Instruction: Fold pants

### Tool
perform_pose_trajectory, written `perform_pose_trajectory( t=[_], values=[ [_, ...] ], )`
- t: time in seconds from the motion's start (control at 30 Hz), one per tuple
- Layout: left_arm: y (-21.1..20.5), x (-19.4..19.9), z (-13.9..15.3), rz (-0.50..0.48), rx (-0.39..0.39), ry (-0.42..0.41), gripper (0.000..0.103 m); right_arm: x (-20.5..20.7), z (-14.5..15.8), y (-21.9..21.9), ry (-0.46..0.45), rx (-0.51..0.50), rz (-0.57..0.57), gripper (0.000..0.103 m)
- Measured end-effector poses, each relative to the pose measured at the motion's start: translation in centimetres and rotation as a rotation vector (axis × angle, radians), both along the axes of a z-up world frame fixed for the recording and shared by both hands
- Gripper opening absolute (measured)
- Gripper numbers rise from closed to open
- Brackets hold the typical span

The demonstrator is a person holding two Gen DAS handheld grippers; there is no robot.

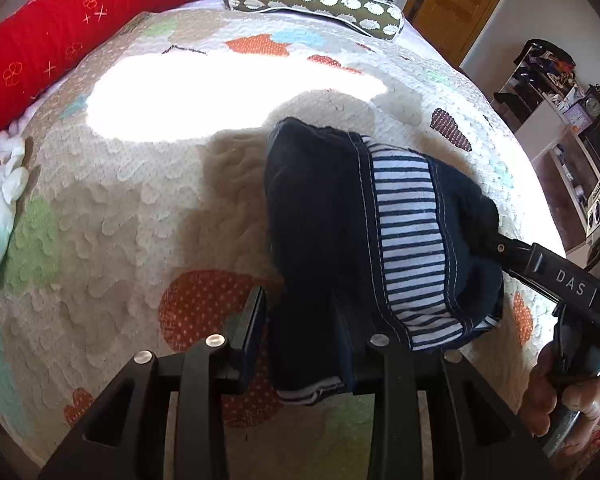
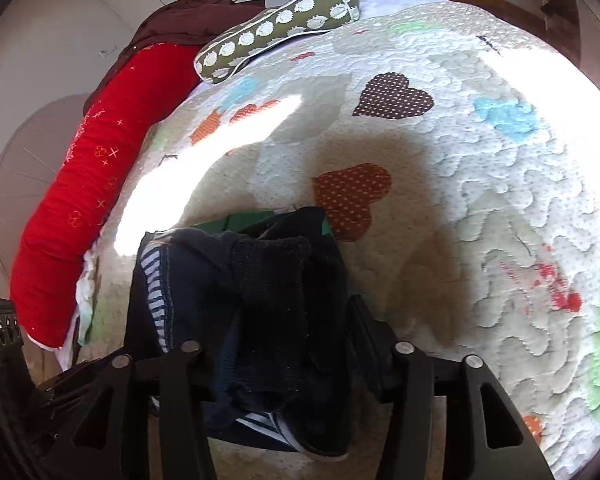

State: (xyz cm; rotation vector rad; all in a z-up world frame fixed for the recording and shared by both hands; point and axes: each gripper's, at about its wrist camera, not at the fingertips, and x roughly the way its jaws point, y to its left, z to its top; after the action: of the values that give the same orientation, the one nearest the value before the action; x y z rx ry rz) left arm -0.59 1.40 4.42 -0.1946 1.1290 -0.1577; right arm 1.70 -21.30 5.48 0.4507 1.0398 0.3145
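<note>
Both tongs pinch the pants (image 1: pixel 324 216): my left gripper (image 1: pixel 300 332) clamps a dark fold between its fingers, my right gripper (image 2: pixel 296 316) bites a thicker bunch. Garment hangs bundled between them, just over the quilt (image 1: pixel 112 216); whether it touches I cannot tell. Judgement: folding is partly done, with the final lay-down and smoothing left. Fabric is dark navy, soft and limp, with white stitching and a striped ribbed waistband (image 1: pixel 412 240). Quilt is puffy, scallop-stitched, with dotted heart patches.
</note>
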Motion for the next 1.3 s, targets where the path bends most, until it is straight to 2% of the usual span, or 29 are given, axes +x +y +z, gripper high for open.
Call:
perform_pose_trajectory(
  t=[0.07,0.13,0.2,0.27,0.33,0.4,0.5,0.6,0.63,0.73,0.83,1.0,1.3],
  values=[
    [0.8,-0.9,0.7,0.008,-0.048,-0.020,0.031,-0.9,1.7,-0.8,-0.037,0.009,-0.017,0.062],
    [1.5,-1.8,1.8,0.029,-0.040,-0.057,0.033,-2.2,4.0,-1.1,-0.118,-0.008,-0.030,0.061],
    [2.2,-2.6,2.8,0.055,-0.026,-0.091,0.036,-3.1,5.8,-0.8,-0.169,0.046,0.005,0.057],
    [2.7,-3.3,3.7,0.082,-0.004,-0.123,0.039,-3.4,6.4,0.4,-0.174,0.118,0.070,0.057],
    [3.0,-4.2,4.4,0.099,0.026,-0.159,0.039,-3.0,5.2,1.6,-0.120,0.154,0.108,0.057],
    [3.0,-5.2,5.2,0.109,0.060,-0.192,0.041,-2.5,3.3,2.5,-0.070,0.100,0.086,0.056],
    [3.0,-6.6,6.4,0.129,0.115,-0.259,0.051,-2.1,1.0,2.4,-0.041,-0.017,0.030,0.050],
    [2.7,-7.9,7.6,0.138,0.161,-0.334,0.058,-3.0,2.1,1.8,-0.064,-0.011,0.017,0.050],
    [2.5,-8.2,8.0,0.139,0.175,-0.357,0.063,-3.4,2.7,1.8,-0.080,-0.028,0.017,0.050],
    [1.6,-9.0,8.9,0.136,0.196,-0.415,0.068,-5.1,4.2,1.7,-0.141,-0.109,-0.001,0.052],
    [0.6,-9.6,9.3,0.117,0.209,-0.448,0.076,-6.7,4.4,1.2,-0.153,-0.136,-0.015,0.052],
    [-1.0,-10.1,9.1,0.096,0.258,-0.469,0.078,-8.7,3.8,0.3,-0.154,-0.215,-0.042,0.052],
    [-1.9,-10.0,7.8,0.086,0.248,-0.433,0.081,-10.4,3.1,0.5,-0.162,-0.327,-0.036,0.056]
  ],
)
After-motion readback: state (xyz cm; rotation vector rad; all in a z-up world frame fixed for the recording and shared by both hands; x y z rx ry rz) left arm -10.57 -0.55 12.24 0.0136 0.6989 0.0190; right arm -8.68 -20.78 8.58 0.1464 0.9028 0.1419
